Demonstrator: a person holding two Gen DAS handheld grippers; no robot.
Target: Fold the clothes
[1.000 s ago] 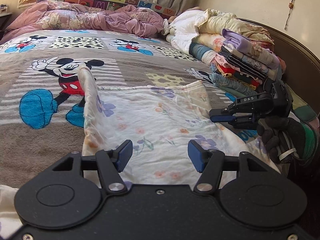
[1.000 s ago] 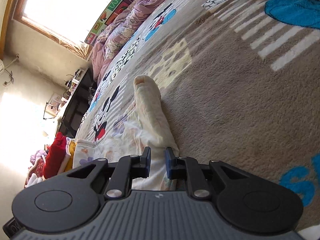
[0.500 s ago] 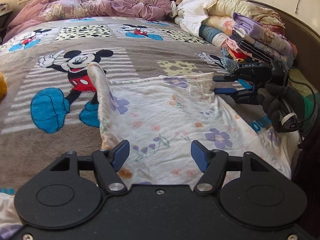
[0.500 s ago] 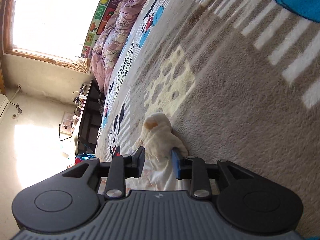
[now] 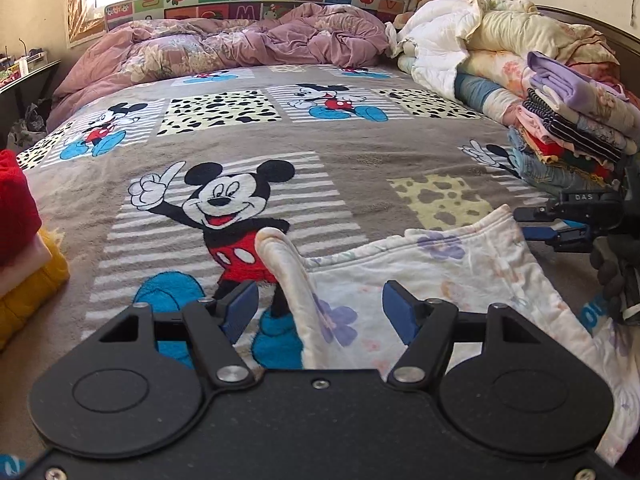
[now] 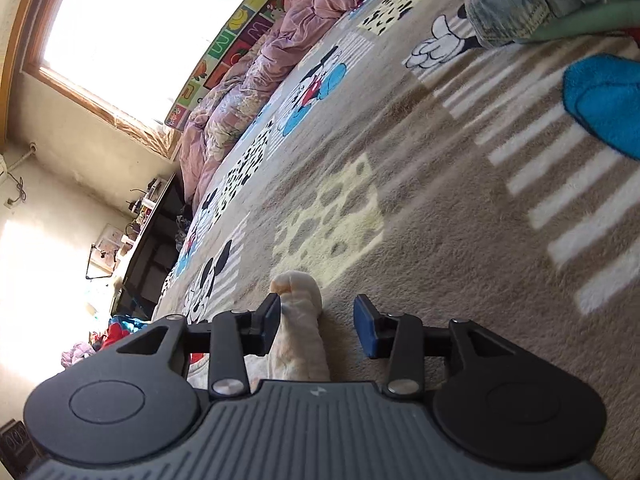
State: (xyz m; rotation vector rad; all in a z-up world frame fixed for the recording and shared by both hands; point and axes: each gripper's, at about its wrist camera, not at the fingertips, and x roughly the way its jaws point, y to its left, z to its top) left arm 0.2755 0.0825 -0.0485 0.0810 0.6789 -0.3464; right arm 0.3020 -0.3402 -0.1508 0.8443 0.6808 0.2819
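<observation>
A white floral garment [image 5: 440, 276] lies spread on the Mickey Mouse blanket [image 5: 360, 168]. Its left edge stands up as a rolled ridge [image 5: 280, 260]. My left gripper [image 5: 318, 308] hovers open above that ridge, pads clear of the cloth. My right gripper [image 5: 522, 223], held by a gloved hand [image 5: 616, 272], sits at the garment's far right corner. In the right wrist view the right gripper [image 6: 318, 320] has its jaws opening. The garment's bunched corner [image 6: 300, 304] lies between them against the left pad, and the right pad stands apart from it.
A stack of folded clothes [image 5: 572, 132] stands at the bed's right side, with piled bedding [image 5: 480, 40] behind it. A pink quilt [image 5: 240, 40] lies along the headboard. Red and yellow clothes [image 5: 24, 220] sit at the left edge. A dark desk [image 6: 152, 240] stands beside the bed.
The right gripper's jaws have spread apart and let go of the garment's corner. The left gripper has drawn back, up and to the left, so the garment's ridge now lies between its fingers.
</observation>
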